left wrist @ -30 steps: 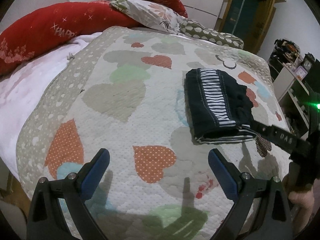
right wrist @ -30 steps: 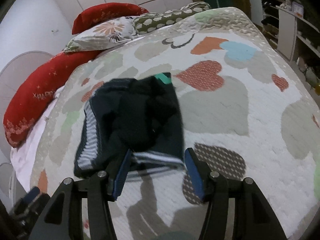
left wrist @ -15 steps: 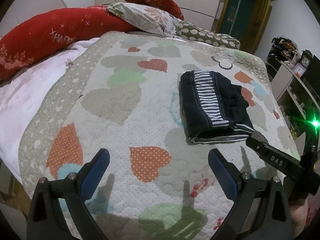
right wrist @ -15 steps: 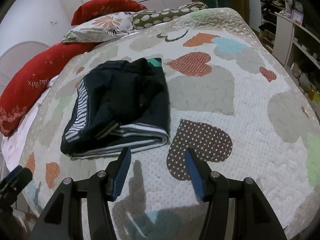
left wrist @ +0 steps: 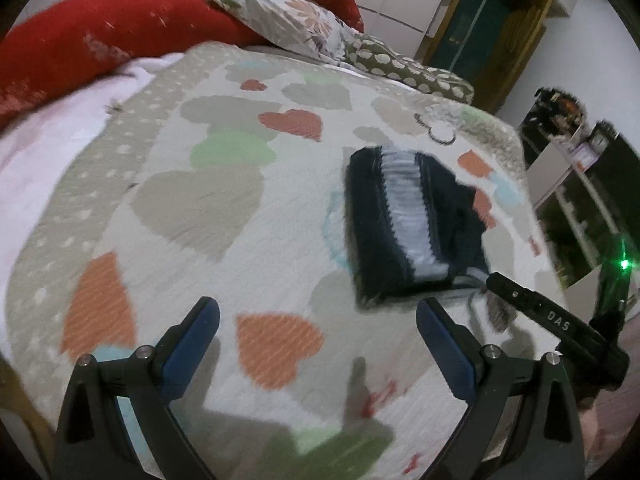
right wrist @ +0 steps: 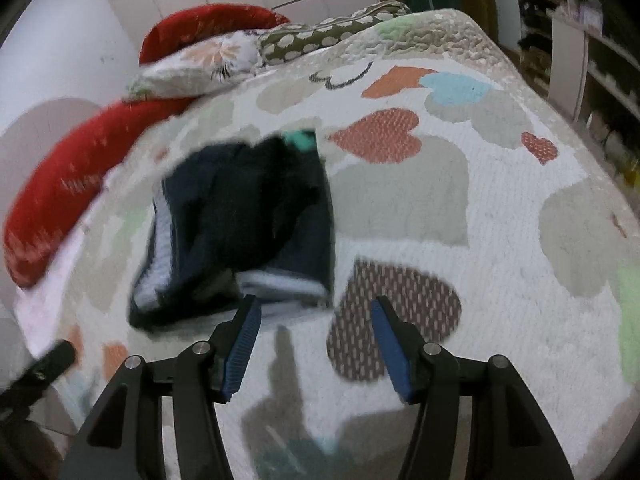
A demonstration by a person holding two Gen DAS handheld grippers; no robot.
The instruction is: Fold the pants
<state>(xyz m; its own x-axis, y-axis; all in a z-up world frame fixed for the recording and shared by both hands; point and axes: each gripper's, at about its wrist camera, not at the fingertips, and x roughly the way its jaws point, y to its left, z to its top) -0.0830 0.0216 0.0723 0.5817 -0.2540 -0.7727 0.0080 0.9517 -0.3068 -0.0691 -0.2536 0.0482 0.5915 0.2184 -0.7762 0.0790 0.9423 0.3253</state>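
Note:
The dark navy pants (left wrist: 412,224) with a white striped band lie folded into a compact rectangle on the heart-patterned quilt (left wrist: 208,200). They also show in the right wrist view (right wrist: 244,224). My left gripper (left wrist: 316,320) is open and empty, above the quilt to the near left of the pants. My right gripper (right wrist: 316,316) is open and empty, just short of the pants' near edge. The right gripper's body (left wrist: 556,324) shows at the right of the left wrist view. Both views are blurred.
Red pillows (left wrist: 100,44) and a flowered pillow (left wrist: 288,24) lie at the head of the bed. A pink sheet (left wrist: 44,152) lies along the left side. Shelves (left wrist: 580,184) and a door (left wrist: 476,28) stand to the right of the bed.
The right gripper let go of the pants and drew back from them, then came a little closer again. The pants now lie flat. The left gripper stayed open and shifted slightly.

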